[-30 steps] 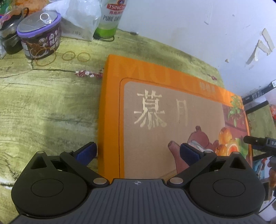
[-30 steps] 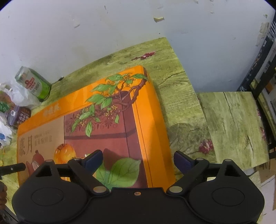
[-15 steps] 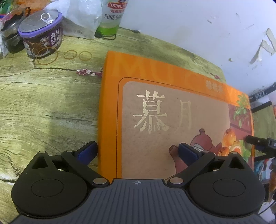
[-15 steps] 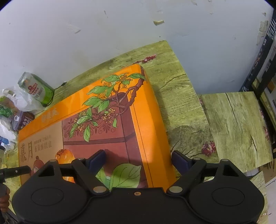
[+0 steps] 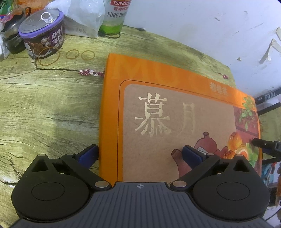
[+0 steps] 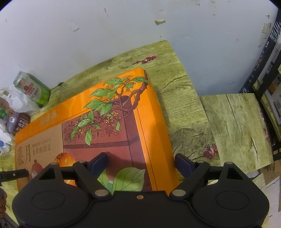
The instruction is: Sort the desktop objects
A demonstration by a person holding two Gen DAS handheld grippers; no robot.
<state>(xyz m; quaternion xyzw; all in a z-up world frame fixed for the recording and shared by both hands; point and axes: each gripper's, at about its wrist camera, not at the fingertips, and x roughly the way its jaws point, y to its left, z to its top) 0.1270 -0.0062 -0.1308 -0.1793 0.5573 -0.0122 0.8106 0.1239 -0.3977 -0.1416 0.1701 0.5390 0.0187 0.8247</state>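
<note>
- Orange gift box [image 5: 175, 122], flat on my green wood-grain desk [image 5: 43, 108], with gold characters, a teapot and fruit printed on its lid; its far long edge runs near the white wall [image 5: 193, 26].
- My left gripper [image 5: 139, 154] straddles the box's near left corner: one blue pad sits just outside the orange side, the other over the lid by the printed teapot. Jaws spread wide; I can't tell whether the outer pad touches the box.
- My right gripper [image 6: 140, 163] straddles the near right corner the same way, one pad above the lid, the other over the desk just beyond the box's side. Its jaws have just closed in a little but stand apart, with the corner between them and no clear pinch.
- At the desk's far left stand a purple-lidded can [image 5: 42, 35], a green beer can [image 5: 114, 15], a crumpled plastic bag [image 5: 82, 15] and a dark cup [image 5: 10, 38].
- Rubber bands [image 5: 79, 54] lie loose beside the purple-lidded can.
</note>
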